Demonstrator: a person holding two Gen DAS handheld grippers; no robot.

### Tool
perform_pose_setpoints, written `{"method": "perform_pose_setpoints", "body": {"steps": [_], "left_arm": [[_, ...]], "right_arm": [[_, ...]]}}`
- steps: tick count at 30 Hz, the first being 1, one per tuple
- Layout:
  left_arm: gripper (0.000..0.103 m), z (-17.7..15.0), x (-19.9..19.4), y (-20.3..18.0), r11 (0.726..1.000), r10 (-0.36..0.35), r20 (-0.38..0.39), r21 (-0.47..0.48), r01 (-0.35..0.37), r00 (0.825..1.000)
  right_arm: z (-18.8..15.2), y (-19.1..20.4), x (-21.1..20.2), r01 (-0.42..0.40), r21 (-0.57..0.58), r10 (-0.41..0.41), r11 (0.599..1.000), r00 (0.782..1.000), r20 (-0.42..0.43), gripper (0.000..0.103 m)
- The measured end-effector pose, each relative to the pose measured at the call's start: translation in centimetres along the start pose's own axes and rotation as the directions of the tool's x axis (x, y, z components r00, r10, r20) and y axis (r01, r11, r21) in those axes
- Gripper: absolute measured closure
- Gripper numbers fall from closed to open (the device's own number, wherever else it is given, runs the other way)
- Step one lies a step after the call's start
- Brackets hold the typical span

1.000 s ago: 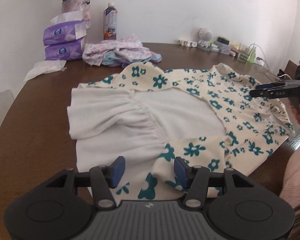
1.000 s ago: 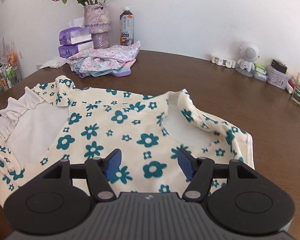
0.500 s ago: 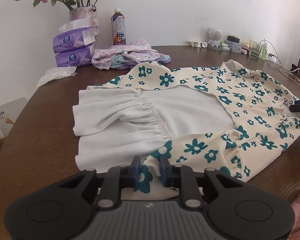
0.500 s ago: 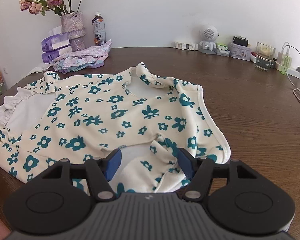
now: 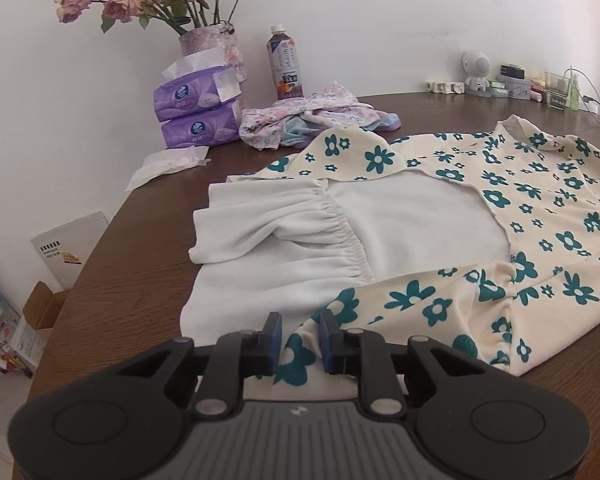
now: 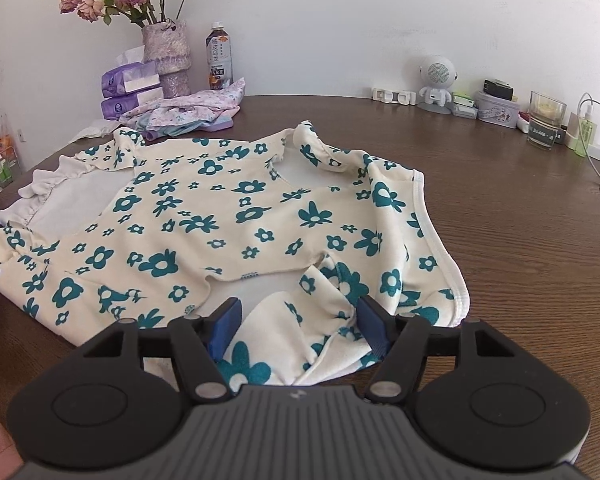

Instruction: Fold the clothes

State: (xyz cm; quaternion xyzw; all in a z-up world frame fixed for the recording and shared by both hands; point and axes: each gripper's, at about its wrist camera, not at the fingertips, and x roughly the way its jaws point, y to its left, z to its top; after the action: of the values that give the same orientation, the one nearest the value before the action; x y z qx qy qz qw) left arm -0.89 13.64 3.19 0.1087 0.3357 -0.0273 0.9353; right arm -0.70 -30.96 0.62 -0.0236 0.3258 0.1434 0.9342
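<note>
Brown wooden table (image 6: 520, 220) carries the floral dress (image 6: 220, 220), spread flat for folding. Left gripper (image 5: 300, 338) pinches its hem at six o'clock; right gripper (image 6: 296, 322), fingers apart, straddles a bunched sleeve, unclamped.

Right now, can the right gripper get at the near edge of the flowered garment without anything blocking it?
Probably yes. The right gripper has its jaws wide apart with a bunched fold of the flowered garment already lying between them, pads not yet pressing. Nothing else sits on the table near that edge.
</note>
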Motion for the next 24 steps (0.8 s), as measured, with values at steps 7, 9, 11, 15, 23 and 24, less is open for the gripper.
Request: {"method": "perform_pose_setpoints", "body": {"steps": [7,9,11,15,23,24], "left_arm": [[0.076,0.4,-1.3,0.3,0.999,0.006,0.018,-0.035,-0.005,1.000],[0.070,0.9,-2.5,0.0,0.999,-0.020,0.065,-0.046,0.023,0.998],[0.066,1.6,-3.8,-0.7,0.996,-0.070,0.114,-0.039,0.075,0.991],[0.062,2.1,-4.6,-3.1,0.986,-0.167,0.133,0.038,0.163,0.977],[0.080,-0.1,-2.2,-3.2,0.986,-0.167,0.020,-0.006,0.167,0.986],[0.079,-0.3,-2.1,-3.2,0.986,-0.166,0.021,-0.013,0.167,0.986]], "right_arm": [[0.5,0.2,-0.4,-0.036,0.015,0.036,0.999,0.999,0.019,0.036],[1.1,0.2,-0.9,-0.043,0.009,0.043,0.999,0.998,0.048,0.036],[1.8,0.2,-1.3,-0.045,-0.008,0.045,0.999,0.996,0.073,0.036],[2.4,0.8,-0.3,-0.051,-0.048,0.054,0.998,0.997,0.058,0.037],[1.5,0.8,1.8,-0.045,-0.036,0.045,0.998,0.999,-0.003,0.054],[1.4,0.8,1.8,-0.045,-0.031,0.045,0.998,0.999,-0.001,0.054]]}}
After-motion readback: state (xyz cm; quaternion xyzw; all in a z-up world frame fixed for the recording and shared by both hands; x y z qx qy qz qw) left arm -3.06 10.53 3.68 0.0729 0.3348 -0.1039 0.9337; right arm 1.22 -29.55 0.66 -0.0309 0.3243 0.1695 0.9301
